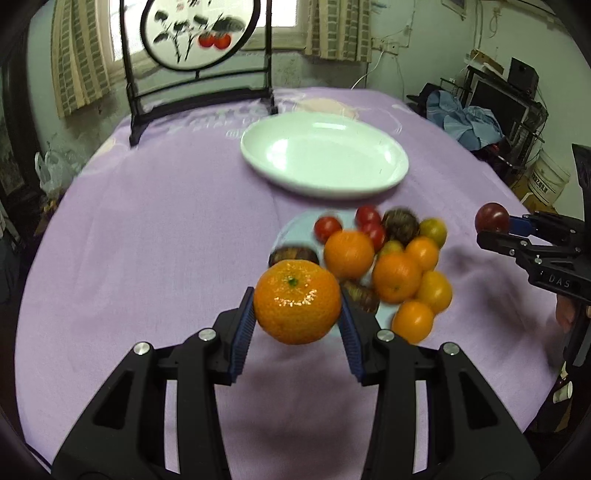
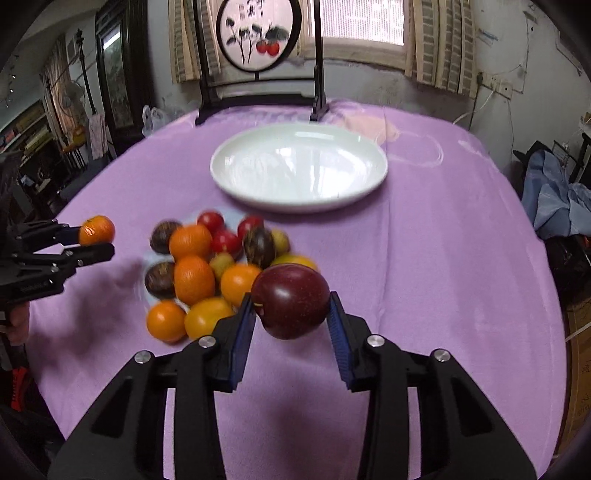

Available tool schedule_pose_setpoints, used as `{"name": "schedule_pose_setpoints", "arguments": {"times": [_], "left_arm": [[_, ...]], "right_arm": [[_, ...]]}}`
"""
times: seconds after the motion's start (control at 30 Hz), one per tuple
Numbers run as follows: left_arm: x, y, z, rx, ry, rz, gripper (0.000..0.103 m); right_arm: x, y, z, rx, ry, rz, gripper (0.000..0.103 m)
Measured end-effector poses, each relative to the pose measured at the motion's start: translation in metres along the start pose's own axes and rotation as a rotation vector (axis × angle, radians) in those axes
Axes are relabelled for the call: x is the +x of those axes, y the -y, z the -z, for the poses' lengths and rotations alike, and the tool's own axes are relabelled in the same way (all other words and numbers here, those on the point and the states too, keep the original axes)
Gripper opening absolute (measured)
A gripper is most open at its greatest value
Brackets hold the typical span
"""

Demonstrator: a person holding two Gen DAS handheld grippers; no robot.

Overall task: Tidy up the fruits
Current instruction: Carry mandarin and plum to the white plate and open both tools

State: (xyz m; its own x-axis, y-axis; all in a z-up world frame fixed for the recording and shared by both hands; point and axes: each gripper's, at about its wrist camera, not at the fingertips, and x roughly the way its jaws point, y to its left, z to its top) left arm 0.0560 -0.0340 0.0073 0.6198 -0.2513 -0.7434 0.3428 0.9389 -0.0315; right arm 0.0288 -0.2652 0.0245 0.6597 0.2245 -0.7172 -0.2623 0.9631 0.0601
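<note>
My left gripper (image 1: 297, 314) is shut on a large orange mandarin (image 1: 297, 305) and holds it above the purple cloth, just near of the fruit pile. It also shows at the left of the right wrist view (image 2: 96, 238). My right gripper (image 2: 291, 312) is shut on a dark red plum (image 2: 291, 305), held above the cloth to the right of the pile; it also shows in the left wrist view (image 1: 493, 225). The pile (image 1: 384, 258) holds several oranges, red tomatoes and dark fruits on a pale mat. A white oval plate (image 1: 391, 177) lies empty beyond the pile.
A purple cloth (image 1: 147, 240) covers the round table. A black-framed round painted screen (image 1: 195, 33) stands at the table's far edge. Clutter, blue fabric (image 1: 469, 122) and a white bucket (image 1: 548, 179) lie beyond the right edge.
</note>
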Motion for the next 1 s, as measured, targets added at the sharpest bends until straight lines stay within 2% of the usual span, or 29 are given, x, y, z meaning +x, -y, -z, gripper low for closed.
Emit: {"name": "schedule_pose_setpoints", "arguments": {"times": [0.07,0.13,0.2,0.37,0.5,0.6,0.63,0.67,0.7,0.73,0.83,1.0], "left_arm": [[-0.001,0.008,-0.025,0.037,0.045,-0.001,0.044],[0.011,0.015,-0.045,0.068,0.057,-0.016,0.044],[0.032,0.02,-0.067,0.068,0.045,-0.036,0.044],[0.102,0.018,-0.111,0.0,-0.029,-0.007,0.044],[0.145,0.009,-0.12,-0.054,-0.1,-0.013,0.044],[0.163,0.002,-0.122,-0.09,-0.123,-0.006,0.047],[0.165,0.0,-0.123,-0.101,-0.124,0.001,0.052],[0.166,-0.001,-0.124,-0.11,-0.117,0.004,0.066],[0.163,-0.002,-0.126,-0.117,-0.099,-0.001,0.073],[0.159,-0.003,-0.128,-0.124,-0.084,-0.005,0.086],[0.136,-0.006,-0.129,-0.149,-0.014,0.011,0.09],[0.103,-0.013,-0.111,-0.164,0.016,0.015,0.09]], "right_arm": [[0.001,0.006,-0.02,0.009,0.033,0.019,0.04],[0.01,0.014,-0.036,0.031,0.044,0.02,0.04],[0.03,0.017,-0.055,0.028,0.031,0.014,0.04],[0.092,0.025,-0.089,0.031,-0.039,0.015,0.04],[0.128,0.028,-0.096,0.025,-0.1,0.035,0.041],[0.145,0.03,-0.096,0.038,-0.146,0.04,0.041],[0.149,0.031,-0.095,0.042,-0.153,0.04,0.041],[0.152,0.033,-0.094,0.05,-0.151,0.048,0.041],[0.15,0.034,-0.094,0.059,-0.139,0.052,0.043],[0.148,0.035,-0.094,0.067,-0.132,0.049,0.043],[0.133,0.038,-0.09,0.097,-0.103,0.028,0.044],[0.103,0.042,-0.077,0.153,-0.069,0.002,0.048]]}}
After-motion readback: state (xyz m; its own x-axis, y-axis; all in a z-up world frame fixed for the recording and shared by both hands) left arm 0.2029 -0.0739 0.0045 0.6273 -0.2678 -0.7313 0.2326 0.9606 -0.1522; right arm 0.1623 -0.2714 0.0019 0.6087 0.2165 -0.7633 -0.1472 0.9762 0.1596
